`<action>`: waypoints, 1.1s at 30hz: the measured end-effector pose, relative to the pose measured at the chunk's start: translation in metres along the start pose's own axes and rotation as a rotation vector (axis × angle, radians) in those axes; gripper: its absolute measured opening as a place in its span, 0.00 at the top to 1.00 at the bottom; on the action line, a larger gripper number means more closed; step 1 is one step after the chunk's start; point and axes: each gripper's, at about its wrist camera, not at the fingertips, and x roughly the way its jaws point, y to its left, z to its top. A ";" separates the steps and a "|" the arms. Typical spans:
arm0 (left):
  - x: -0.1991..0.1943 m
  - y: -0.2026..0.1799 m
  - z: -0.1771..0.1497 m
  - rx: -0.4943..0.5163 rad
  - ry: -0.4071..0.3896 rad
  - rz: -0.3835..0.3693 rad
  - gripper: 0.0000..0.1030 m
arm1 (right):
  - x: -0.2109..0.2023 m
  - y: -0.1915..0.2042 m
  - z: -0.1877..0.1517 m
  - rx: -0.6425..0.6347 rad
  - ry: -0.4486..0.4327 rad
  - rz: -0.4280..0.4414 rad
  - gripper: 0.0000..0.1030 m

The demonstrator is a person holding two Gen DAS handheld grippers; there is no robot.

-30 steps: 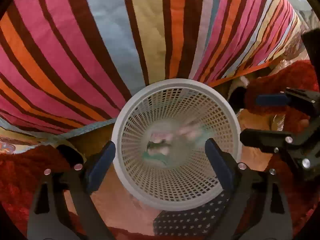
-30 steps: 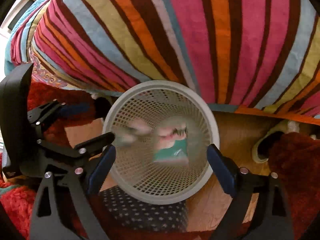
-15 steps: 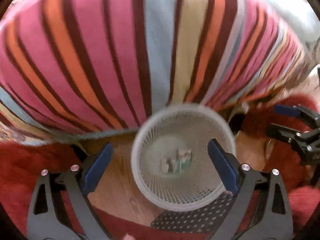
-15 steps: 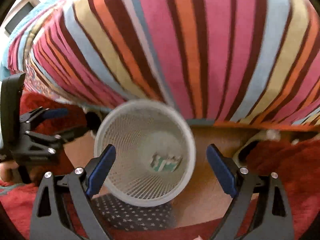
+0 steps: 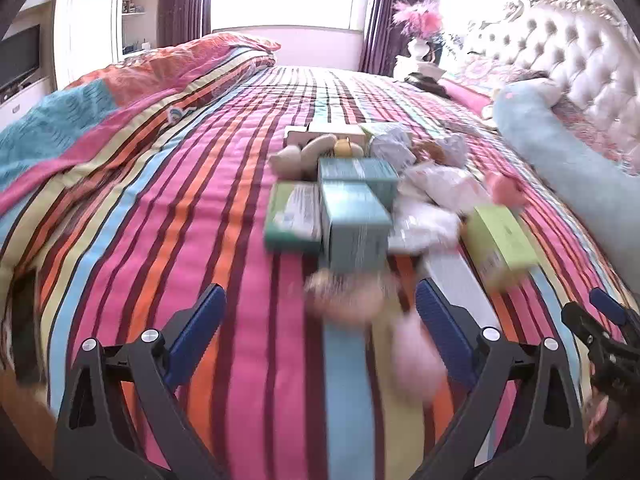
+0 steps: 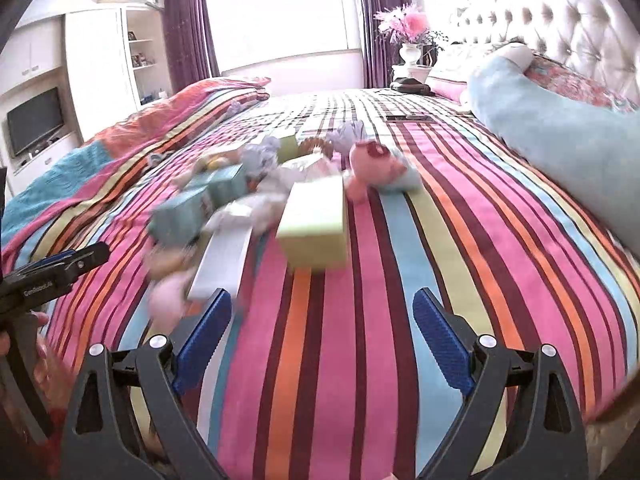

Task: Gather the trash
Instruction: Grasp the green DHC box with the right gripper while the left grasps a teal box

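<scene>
A heap of trash lies in the middle of the striped bedspread [image 5: 180, 208]: teal cartons [image 5: 354, 216], a green-and-white carton [image 5: 294, 216], crumpled white paper [image 5: 436, 184], a lime-green box [image 5: 500, 240] and a long white box [image 6: 224, 260]. The lime-green box [image 6: 316, 224] is the nearest item straight ahead in the right wrist view. My left gripper [image 5: 320, 306] hovers open and holds nothing just short of the heap, with a blurred pinkish soft thing [image 5: 352, 296] in front of it. My right gripper [image 6: 322, 316] is open with only bedspread between its fingers.
Pink plush toys [image 6: 368, 168] lie among the trash. A long pale-blue bolster [image 6: 560, 136] and a tufted headboard [image 6: 560, 12] run along the right. A folded quilt [image 5: 100, 120] lies at the left. A nightstand with a flower vase [image 6: 410, 54] stands behind.
Both grippers have risen from over the white mesh basket on the floor to above the bed. The basket has left both views and the trash heap on the bedspread has come in.
</scene>
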 end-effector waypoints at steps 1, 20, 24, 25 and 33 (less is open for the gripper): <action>0.010 -0.005 0.006 0.011 0.010 0.017 0.10 | 0.012 -0.001 0.009 -0.005 0.009 -0.002 0.15; 0.098 -0.017 0.042 0.018 0.123 0.048 0.55 | 0.115 0.011 0.033 -0.035 0.204 -0.041 0.48; 0.075 -0.011 0.045 0.003 0.071 0.011 0.55 | 0.087 -0.001 0.038 0.024 0.148 0.001 0.48; 0.064 -0.008 0.046 0.000 0.049 -0.004 0.55 | 0.081 -0.004 0.041 0.036 0.136 0.011 0.48; -0.068 0.009 0.005 0.076 -0.117 -0.221 0.55 | -0.032 -0.009 0.028 0.059 -0.004 0.207 0.47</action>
